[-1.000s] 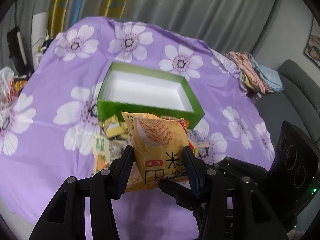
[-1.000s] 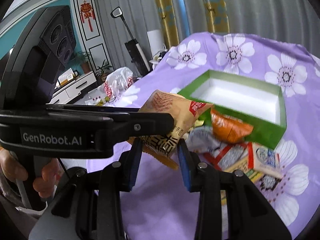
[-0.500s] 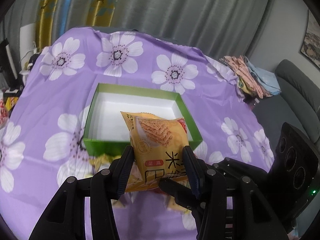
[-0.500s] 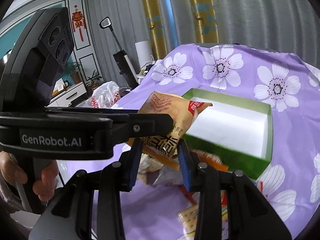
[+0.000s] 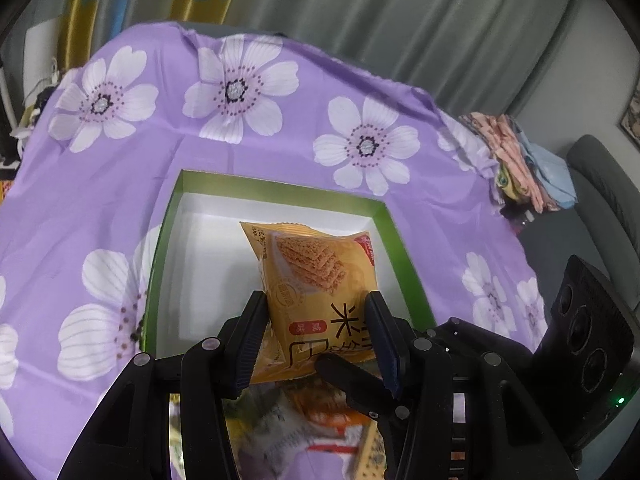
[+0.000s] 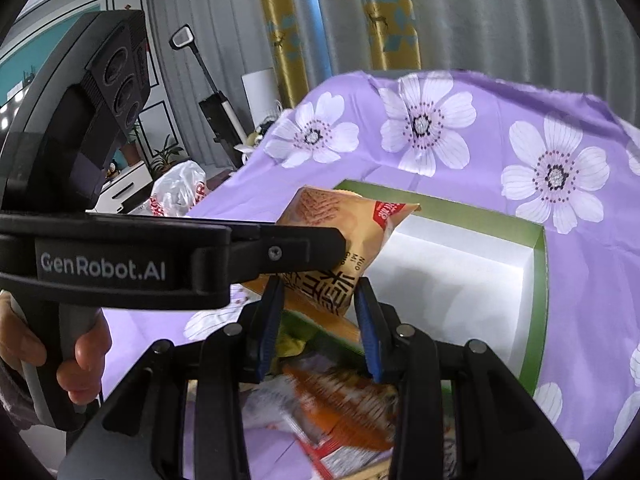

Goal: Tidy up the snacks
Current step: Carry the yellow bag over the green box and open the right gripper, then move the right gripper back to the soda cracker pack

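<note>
A yellow snack packet (image 5: 312,276) with a wafer picture hangs over the near part of the green box (image 5: 280,188), whose white inside is bare. My left gripper (image 5: 315,298) is shut on the packet's sides. From the lower right, my right gripper (image 5: 340,372) reaches to the packet's bottom edge. In the right wrist view the same packet (image 6: 340,220) sits between the right gripper (image 6: 319,286) fingers, which are shut on its lower corner. The left gripper (image 6: 340,248) comes in from the left, above the box's (image 6: 538,300) near corner.
Loose snack packets (image 5: 320,428) (image 6: 340,400) lie blurred on the purple flowered cloth (image 5: 120,200) in front of the box. Folded clothes (image 5: 520,160) lie at the table's right edge beside a grey sofa (image 5: 600,200). A plastic bag (image 6: 176,192) is off the left side. A hand (image 6: 80,360) holds the left gripper's handle.
Both grippers carried the yellow packet forward together, from above the loose snack pile to above the box's near part. The grip on it looks the same.
</note>
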The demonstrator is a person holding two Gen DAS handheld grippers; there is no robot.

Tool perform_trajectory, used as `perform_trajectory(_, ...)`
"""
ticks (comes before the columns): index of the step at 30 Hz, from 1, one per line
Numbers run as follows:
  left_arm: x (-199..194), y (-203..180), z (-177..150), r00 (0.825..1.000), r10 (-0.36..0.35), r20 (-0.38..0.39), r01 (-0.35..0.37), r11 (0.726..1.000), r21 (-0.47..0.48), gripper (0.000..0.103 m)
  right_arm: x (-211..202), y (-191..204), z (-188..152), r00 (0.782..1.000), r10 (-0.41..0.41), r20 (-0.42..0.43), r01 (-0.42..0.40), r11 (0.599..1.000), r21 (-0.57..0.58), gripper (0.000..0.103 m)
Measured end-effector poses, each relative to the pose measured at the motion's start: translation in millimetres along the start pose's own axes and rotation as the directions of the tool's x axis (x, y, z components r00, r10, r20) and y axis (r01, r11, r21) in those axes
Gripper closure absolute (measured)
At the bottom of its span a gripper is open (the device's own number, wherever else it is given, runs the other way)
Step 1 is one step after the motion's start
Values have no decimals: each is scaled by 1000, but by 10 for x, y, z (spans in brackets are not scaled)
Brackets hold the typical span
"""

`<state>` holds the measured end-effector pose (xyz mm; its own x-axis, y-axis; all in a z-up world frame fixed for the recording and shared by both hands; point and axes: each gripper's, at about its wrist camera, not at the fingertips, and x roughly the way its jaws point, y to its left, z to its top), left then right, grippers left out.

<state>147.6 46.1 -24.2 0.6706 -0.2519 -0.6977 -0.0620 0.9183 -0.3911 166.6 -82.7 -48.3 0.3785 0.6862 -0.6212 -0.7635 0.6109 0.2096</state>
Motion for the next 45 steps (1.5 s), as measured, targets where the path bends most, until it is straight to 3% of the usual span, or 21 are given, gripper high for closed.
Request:
perform_trajectory(8, 385, 123, 55, 997, 5, -80, -9, 999, -51, 52, 297, -171, 15, 997, -40, -64, 43, 998, 41, 58)
perform_trajectory(10, 460, 131, 51, 995, 34, -96, -38, 998, -49, 48, 309, -196, 10, 997, -51, -60, 54, 997, 51, 56)
perform_trajectory(13, 470, 158, 44, 994, 42, -98, -47, 997, -54, 32, 252, -245, 4, 998, -51, -44, 54, 996, 73, 48)
perform_trajectory(14, 455, 171, 50, 994, 50, -93, -55, 997, -57, 26, 219, -258, -1, 998, -55, -39, 58, 995, 77, 48)
perform_trajectory(22, 143, 199, -19, 993, 104, -55, -106, 994, -35, 22, -164, -387, -123, 995, -103, -2, 102, 986, 128, 43)
perform_trajectory(26, -47, 164, -91, 993, 118, -22, -118, 993, -8, 14, -407, -397, -223, 991, -137, 15, 133, 981, 144, 39)
perform_trajectory(36, -488, 35, -485, 996, 95, 4, -95, 995, 22, 14, -931, -235, -582, 982, -188, 25, 181, 970, 160, 33)
perform_trajectory(45, -592, -84, -867, 999, 48, -25, -47, 998, 35, 14, -1033, -7, -999, 982, -178, -63, 186, 973, 139, 33)
